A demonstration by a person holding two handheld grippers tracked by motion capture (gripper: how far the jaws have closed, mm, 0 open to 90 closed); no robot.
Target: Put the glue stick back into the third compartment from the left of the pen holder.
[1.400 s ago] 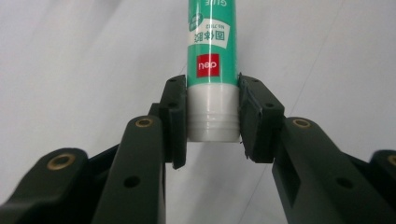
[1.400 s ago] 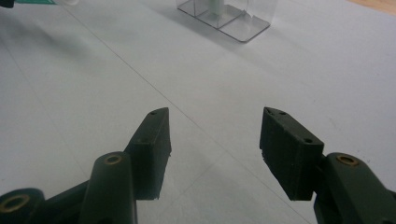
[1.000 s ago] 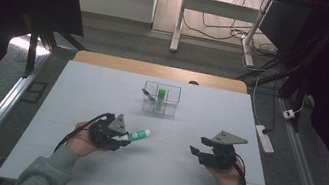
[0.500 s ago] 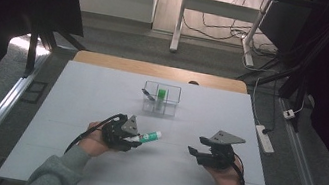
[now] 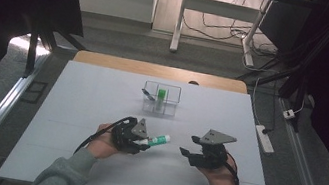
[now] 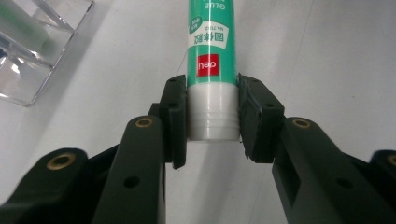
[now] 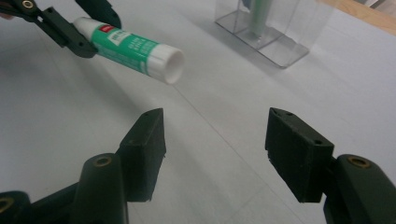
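glue stick [image 6: 211,70] | white end clamped between left gripper [image 6: 211,122] jaws

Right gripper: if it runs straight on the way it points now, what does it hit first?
Probably the glue stick held by the left gripper. The right gripper, jaws open, points at it across bare table; depth is hard to judge.

Grey sleeves [image 5: 62,177], black tools [image 5: 140,141]
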